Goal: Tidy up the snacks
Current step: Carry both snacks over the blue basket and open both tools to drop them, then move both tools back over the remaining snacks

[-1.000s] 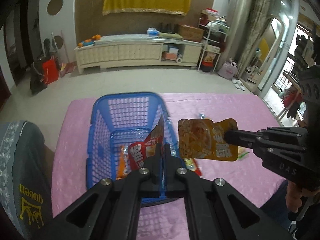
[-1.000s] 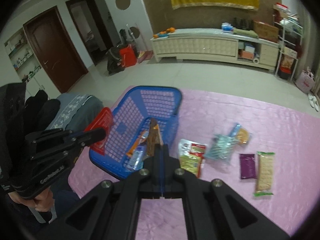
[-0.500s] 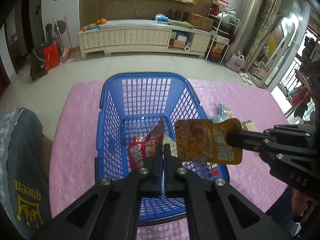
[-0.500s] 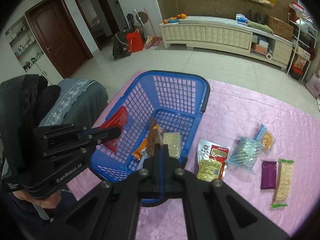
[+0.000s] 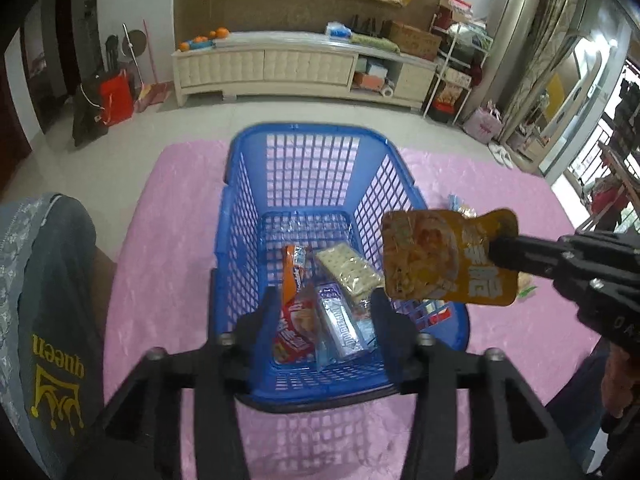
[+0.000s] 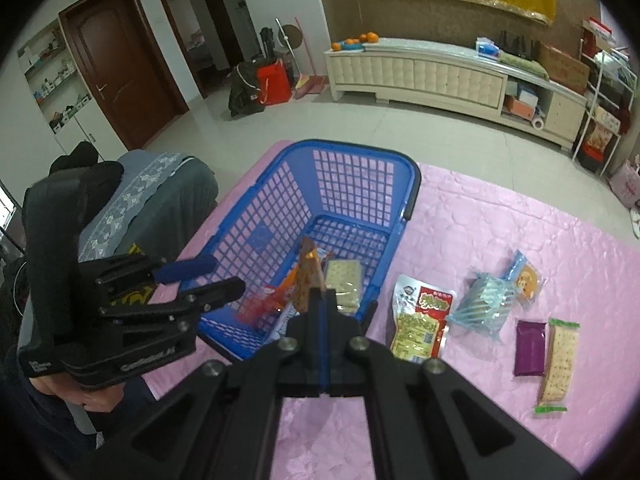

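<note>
A blue plastic basket [image 5: 316,168] stands on the pink tablecloth and also shows in the right wrist view [image 6: 352,184]. In it lie a red snack packet [image 5: 294,316], a silver-blue packet [image 5: 340,320] and a cracker pack [image 5: 348,272]. My left gripper [image 5: 324,304] is open and empty above the basket's near end; it shows from the side in the right wrist view [image 6: 216,276]. My right gripper [image 6: 320,296] is shut on an orange-yellow snack pouch [image 5: 448,256], held above the basket's right rim.
On the cloth right of the basket lie a red-yellow packet [image 6: 420,316], a clear blue packet [image 6: 488,304], a purple packet [image 6: 530,348] and a green-edged cracker pack [image 6: 558,364]. A grey chair back [image 5: 44,320] stands at the left.
My left gripper has opened and dropped the red packet into the basket. Both grippers have moved forward over the basket; the right one still holds the pouch.
</note>
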`<state>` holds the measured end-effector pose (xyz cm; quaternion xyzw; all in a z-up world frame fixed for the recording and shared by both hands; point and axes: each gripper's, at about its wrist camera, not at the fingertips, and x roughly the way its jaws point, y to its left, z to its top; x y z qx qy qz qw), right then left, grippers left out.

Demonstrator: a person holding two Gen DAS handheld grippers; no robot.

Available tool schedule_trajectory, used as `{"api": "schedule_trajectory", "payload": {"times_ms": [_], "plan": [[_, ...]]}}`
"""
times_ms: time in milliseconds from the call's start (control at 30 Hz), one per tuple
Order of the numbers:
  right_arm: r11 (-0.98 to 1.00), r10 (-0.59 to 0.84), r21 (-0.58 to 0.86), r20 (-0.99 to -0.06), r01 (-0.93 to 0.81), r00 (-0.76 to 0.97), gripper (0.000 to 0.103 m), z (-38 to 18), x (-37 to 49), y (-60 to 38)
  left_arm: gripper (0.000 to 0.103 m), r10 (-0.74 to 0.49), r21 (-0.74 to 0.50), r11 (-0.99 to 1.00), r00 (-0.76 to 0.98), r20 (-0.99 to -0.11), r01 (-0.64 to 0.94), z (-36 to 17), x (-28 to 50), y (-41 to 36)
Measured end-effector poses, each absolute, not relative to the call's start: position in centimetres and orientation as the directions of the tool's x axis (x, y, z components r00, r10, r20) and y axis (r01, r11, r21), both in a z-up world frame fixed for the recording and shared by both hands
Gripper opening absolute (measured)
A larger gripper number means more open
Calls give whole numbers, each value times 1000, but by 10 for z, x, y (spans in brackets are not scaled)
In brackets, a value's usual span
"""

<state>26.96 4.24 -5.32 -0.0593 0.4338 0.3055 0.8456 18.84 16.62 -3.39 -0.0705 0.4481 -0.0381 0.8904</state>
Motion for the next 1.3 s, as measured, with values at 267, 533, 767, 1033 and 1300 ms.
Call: {"api": "schedule_trajectory", "payload": {"times_ms": [267, 533, 767, 1033, 1300], "plan": [[786, 494, 173, -752, -593, 437, 2, -45, 252, 50, 58, -89, -141, 990, 641, -763, -31, -10, 154, 184], [767, 512, 198, -763, -611, 395, 2, -49, 257, 82, 59, -53, -122, 990, 637, -769, -66, -16, 139, 206], [760, 495, 195, -793, -620, 356, 2, -66, 263, 116, 59, -43, -131, 987, 624, -780, -95, -27, 137, 229], [781, 454, 211, -838, -588, 302, 2, -95, 274, 134, 59, -46, -143, 983, 602, -797, -115, -39, 135, 236], [759, 466, 235, -847, -606, 255, 6, -102, 270, 136, 59, -26, -116, 987, 610, -792, -108, -29, 130, 226]]}}
